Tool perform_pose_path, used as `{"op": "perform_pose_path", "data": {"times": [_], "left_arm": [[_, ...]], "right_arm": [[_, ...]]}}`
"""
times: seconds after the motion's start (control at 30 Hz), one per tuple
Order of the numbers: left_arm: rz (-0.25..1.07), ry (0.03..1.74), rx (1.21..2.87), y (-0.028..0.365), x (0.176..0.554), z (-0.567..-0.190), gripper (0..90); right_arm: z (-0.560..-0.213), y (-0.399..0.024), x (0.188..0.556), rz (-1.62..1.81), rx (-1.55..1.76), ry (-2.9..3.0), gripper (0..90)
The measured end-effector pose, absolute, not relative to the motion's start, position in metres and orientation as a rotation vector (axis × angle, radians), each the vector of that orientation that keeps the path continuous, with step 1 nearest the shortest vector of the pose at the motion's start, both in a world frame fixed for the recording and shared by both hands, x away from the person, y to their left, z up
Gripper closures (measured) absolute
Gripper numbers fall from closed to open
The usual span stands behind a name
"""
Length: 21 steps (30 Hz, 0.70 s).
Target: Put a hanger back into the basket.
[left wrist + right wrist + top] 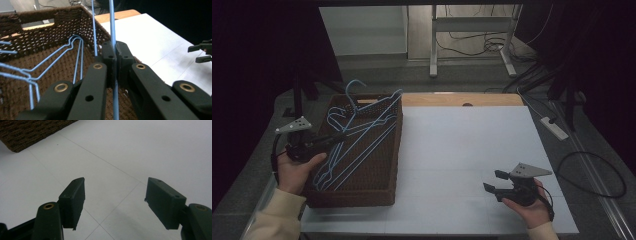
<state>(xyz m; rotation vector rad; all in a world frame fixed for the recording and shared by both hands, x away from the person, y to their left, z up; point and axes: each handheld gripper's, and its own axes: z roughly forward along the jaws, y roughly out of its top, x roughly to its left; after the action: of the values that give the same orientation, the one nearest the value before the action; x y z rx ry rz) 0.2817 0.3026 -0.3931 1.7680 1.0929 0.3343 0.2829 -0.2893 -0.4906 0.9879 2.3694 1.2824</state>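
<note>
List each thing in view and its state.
left gripper: shut on a blue hanger's wire
held blue hanger: clamped, wire running up past the jaws
other blue hangers: piled in basket
wicker basket: open-topped, on table
right gripper: open, nothing between its jaws

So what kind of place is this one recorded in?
Probably a lab or workshop set up for recording, not a home: a white work table ringed by dark curtains, loose cables and a power strip on the floor, and a metal-legged desk frame behind.
</note>
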Motion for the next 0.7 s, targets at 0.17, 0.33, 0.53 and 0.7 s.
{"op": "perform_pose_path", "data": {"times": [0.17, 0.33, 0.53, 0.7], "left_arm": [[0.341, 1.126, 1.761, 0.312, 0.281, -0.399, 86.8], [0.319, 1.134, 1.792, 0.314, 0.285, -0.405, 86.8], [0.289, 1.135, 1.804, 0.310, 0.289, -0.414, 86.8], [0.259, 1.150, 1.827, 0.308, 0.294, -0.423, 86.8]], "right_arm": [[-0.491, -0.288, 0.283, 1.277, 0.989, 2.374, 32.7], [-0.492, -0.288, 0.283, 1.261, 0.987, 2.382, 32.7], [-0.492, -0.288, 0.283, 1.262, 0.984, 2.379, 32.5], [-0.492, -0.288, 0.283, 1.261, 0.984, 2.379, 32.4]]}}
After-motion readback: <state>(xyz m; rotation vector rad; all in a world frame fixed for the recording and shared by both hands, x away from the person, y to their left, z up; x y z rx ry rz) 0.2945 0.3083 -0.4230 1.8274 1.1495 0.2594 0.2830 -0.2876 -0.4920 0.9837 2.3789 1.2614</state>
